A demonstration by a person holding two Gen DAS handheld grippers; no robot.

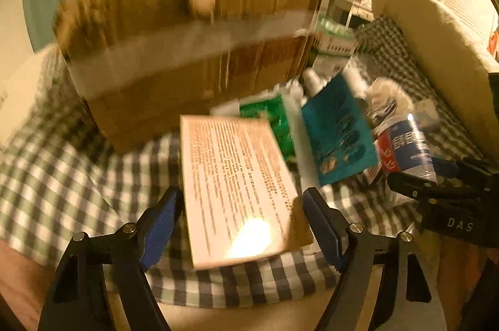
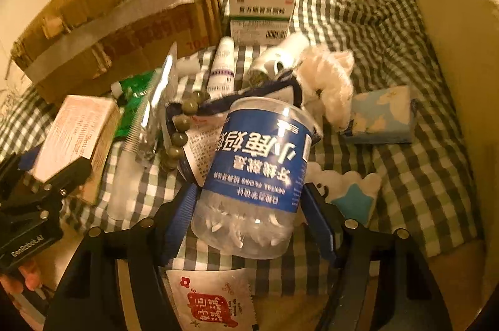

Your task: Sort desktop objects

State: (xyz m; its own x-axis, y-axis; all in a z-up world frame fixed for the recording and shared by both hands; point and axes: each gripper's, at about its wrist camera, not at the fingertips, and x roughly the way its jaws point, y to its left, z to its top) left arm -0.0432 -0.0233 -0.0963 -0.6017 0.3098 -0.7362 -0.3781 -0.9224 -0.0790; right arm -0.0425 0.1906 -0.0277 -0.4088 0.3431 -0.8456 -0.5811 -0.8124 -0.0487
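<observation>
Left tongs (image 1: 240, 197) straddle blurred box (image 1: 230, 162) — grip unclear; right tongs (image 2: 249, 190) clamp floss jar (image 2: 259, 150).

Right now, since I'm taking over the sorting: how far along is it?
Nothing looks sorted yet. In hand: the left claw grips the printed box, the right claw the floss jar. Remaining: the pile on the checked cloth, including the bead bracelet, tissue pack and green medicine boxes.
</observation>
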